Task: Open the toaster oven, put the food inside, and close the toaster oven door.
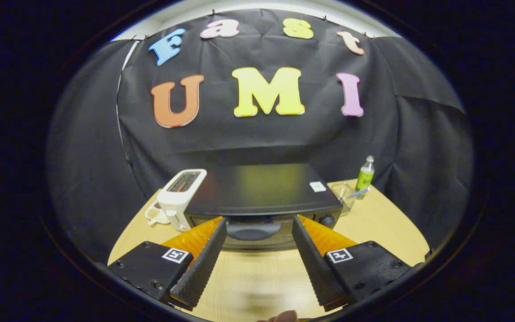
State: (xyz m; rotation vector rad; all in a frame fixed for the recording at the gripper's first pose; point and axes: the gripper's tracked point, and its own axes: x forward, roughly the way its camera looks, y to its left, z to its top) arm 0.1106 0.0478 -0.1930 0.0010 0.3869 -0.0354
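We see the claw (259,226) spread wide and holding nothing, its two fingers (204,264) angled down over the table (387,232). The toaster oven (262,201) sits just ahead, door shut, its handle (254,230) between the fingertips, untouched.

One toaster oven (262,197), one white toaster (178,197), one green bottle (365,175), one clear container (344,195), and two fingers (204,264) spread apart.
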